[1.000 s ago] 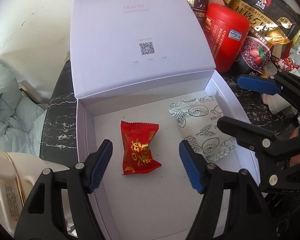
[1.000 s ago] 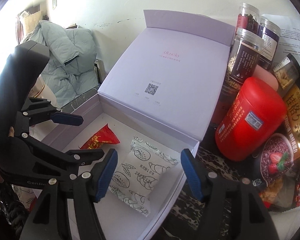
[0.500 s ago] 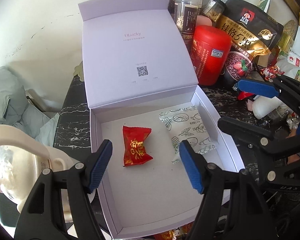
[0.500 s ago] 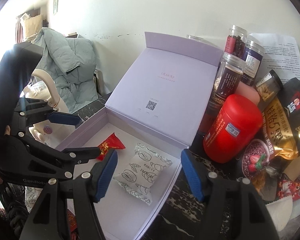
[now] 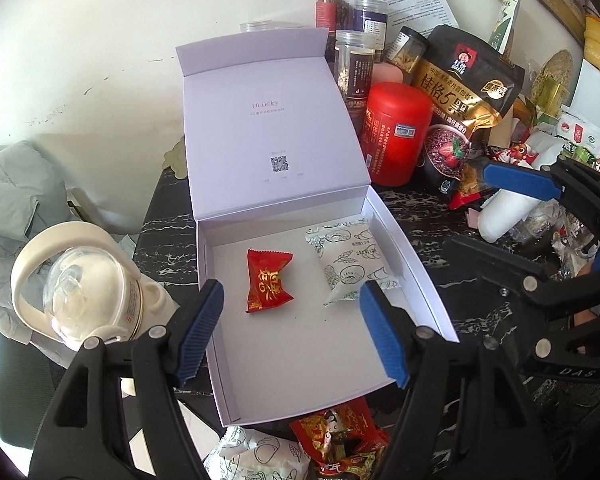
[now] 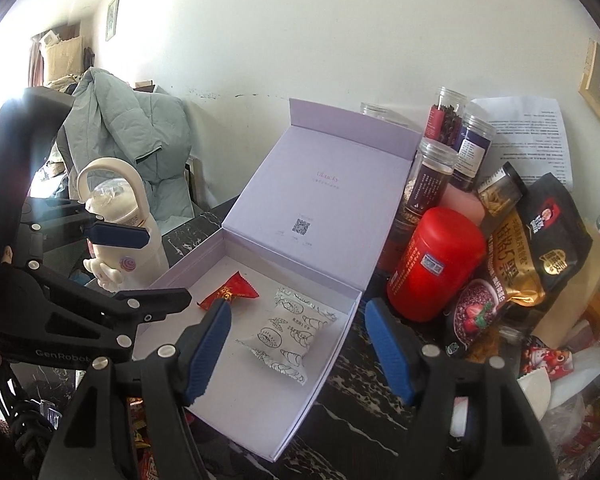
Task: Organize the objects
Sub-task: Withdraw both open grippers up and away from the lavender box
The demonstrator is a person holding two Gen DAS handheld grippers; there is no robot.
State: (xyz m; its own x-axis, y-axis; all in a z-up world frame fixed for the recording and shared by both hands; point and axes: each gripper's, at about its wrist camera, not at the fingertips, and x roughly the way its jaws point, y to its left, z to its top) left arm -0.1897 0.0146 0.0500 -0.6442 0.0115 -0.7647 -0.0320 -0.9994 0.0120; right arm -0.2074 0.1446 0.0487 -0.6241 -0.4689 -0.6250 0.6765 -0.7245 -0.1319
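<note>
While both claws hang spread and empty, the right claw (image 6: 296, 346) having just widened, the left claw (image 5: 292, 332) faces the box (image 5: 414, 276) (lid up) holding a red candy (image 5: 268, 282) beside a white packet (image 5: 350, 266), apparently not touching.

Both wrist views look steeply down, from left and right, sharing the open box (image 5: 414, 276) (image 6: 340, 336).

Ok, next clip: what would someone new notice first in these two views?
Probably the open pale lilac cardboard box in the middle of the dark marbled table, its lid upright, holding just a red foil candy packet and, to its right, a white printed snack pouch. Next, the red cylindrical canister right of the lid, in front of clear jars. Both hand-held grippers, left and right, hover open and empty.
</note>
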